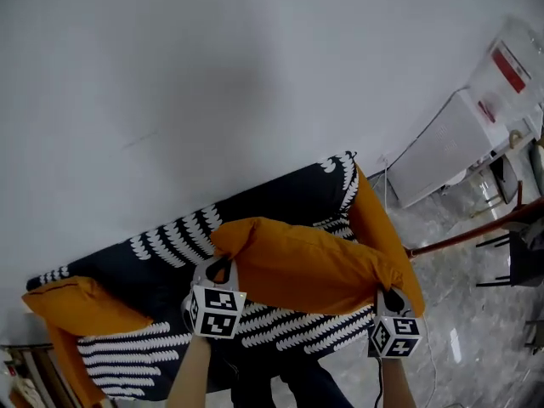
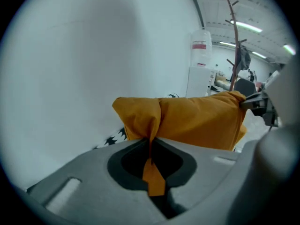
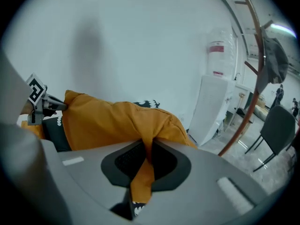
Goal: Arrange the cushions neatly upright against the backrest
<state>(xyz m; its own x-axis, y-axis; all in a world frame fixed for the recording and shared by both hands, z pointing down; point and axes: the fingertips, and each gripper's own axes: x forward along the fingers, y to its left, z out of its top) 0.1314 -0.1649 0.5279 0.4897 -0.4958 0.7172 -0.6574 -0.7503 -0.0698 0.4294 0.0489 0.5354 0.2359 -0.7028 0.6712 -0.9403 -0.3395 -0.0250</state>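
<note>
While both my grippers are clamped on fabric, the sofa, dark with white leaf print, is the reference here. At the sofa's left end a second orange cushion lies slumped on the seat by the armrest, not upright. Right of it, over the front of the seat, is my left gripper. Its jaws are pinched narrow on a fold at the left corner of the orange cushion, and a tab of orange cloth pokes back through them. That cushion hangs stretched between my two grippers, lifted over the seat and in front of the backrest, with its long side running along the sofa. I can't tell whether its lower edge touches the seat. At the sofa's right end my right gripper has its jaws nearly together on the cushion's right corner, with cloth bunched between the pads. The sofa's right armrest is orange and sits just behind that gripper. A plain white wall is behind the sofa. Right of the sofa, well apart, are a white dispenser, a reddish wooden coat stand and a black chair, all on a glossy floor.
</note>
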